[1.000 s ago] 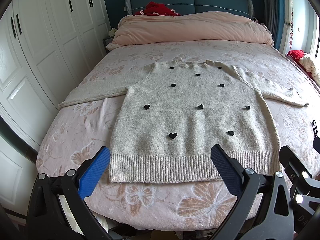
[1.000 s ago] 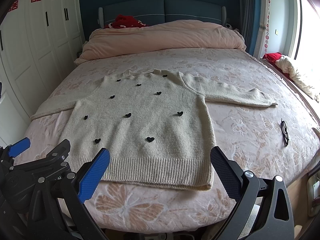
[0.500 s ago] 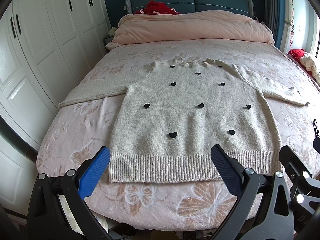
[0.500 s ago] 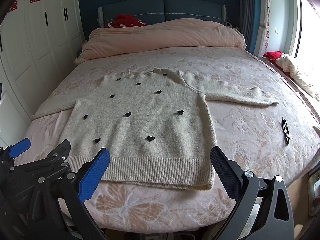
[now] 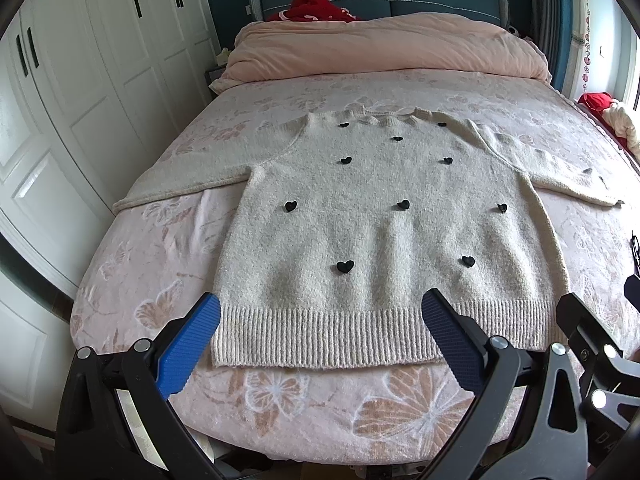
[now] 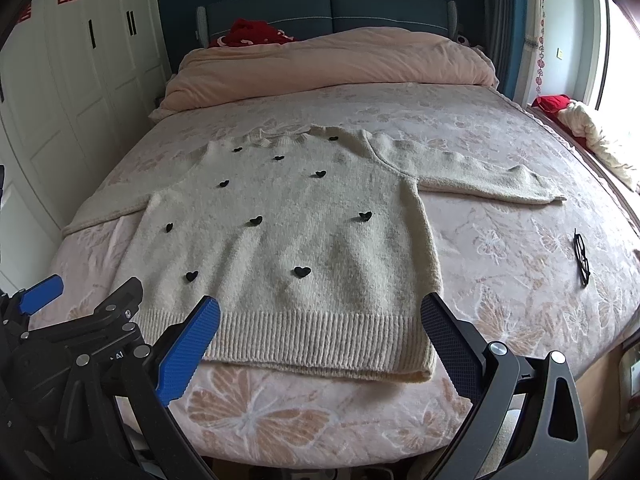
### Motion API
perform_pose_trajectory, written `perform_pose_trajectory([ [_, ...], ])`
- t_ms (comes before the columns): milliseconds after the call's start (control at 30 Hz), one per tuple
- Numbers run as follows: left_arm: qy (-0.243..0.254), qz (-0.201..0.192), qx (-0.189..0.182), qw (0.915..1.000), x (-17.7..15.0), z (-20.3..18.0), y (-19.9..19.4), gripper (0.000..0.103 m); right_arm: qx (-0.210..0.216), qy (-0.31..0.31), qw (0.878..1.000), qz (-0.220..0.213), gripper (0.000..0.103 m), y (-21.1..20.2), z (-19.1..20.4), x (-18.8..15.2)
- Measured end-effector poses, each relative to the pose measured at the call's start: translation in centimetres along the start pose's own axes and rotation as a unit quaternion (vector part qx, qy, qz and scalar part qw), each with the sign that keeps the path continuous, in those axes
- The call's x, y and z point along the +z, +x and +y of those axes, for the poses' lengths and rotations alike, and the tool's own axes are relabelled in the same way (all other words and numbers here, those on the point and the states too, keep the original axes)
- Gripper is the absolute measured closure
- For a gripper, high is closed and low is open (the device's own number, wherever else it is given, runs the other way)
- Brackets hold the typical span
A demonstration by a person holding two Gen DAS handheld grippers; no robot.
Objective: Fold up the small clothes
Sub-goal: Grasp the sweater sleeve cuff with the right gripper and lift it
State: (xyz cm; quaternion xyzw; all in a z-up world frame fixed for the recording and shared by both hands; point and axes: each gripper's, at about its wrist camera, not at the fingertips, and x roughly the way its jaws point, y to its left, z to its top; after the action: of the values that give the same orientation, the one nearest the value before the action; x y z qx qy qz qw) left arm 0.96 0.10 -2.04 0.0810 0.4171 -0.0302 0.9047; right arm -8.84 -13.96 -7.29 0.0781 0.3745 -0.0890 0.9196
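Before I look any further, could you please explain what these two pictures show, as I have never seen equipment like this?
There is no robot here: a person holds a two-finger gripper in each hand, and each gripper carries a wide-angle camera that looks forward along its fingers. One picture comes from the left gripper, the other from the right gripper. The blue ribbed pads at the bottom of each picture are that gripper's own fingers. Both grippers are open and hold nothing.

Ahead of them a cream knitted sweater with small black hearts lies flat on the pink butterfly-patterned bedspread, sleeves spread, its ribbed hem nearest the grippers. A pair of black glasses lies on the bedspread beyond the sweater's right sleeve. A rolled pink duvet sits at the head of the bed. The folding has not yet begun.
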Motion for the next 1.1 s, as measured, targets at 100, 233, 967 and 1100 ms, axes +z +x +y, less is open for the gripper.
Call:
perform_pose_trajectory([
  [100,-0.020,-0.002,-0.022,0.9995,0.7,0.6,0.5,0.005,0.028,0.016,0.999,-0.010,0.005,1.0,-3.0,1.2],
  [233,-0.047,-0.010,-0.047,0.9977,1.9,1.1,1.2,0.005,0.053,0.104,0.991,-0.060,0.005,3.2,-12.9,3.6],
  [967,-0.010,0.021,-0.092,0.9955,5.4,-7.7,10.8,0.005,0.006,0.363,0.931,-0.029,0.094,27.5,-46.6,10.8],
  [1100,-0.024,0.024,-0.099,0.9945,5.4,-6.7,11.9,0.005,0.054,0.334,0.938,-0.074,0.094,25.5,-43.2,14.2],
])
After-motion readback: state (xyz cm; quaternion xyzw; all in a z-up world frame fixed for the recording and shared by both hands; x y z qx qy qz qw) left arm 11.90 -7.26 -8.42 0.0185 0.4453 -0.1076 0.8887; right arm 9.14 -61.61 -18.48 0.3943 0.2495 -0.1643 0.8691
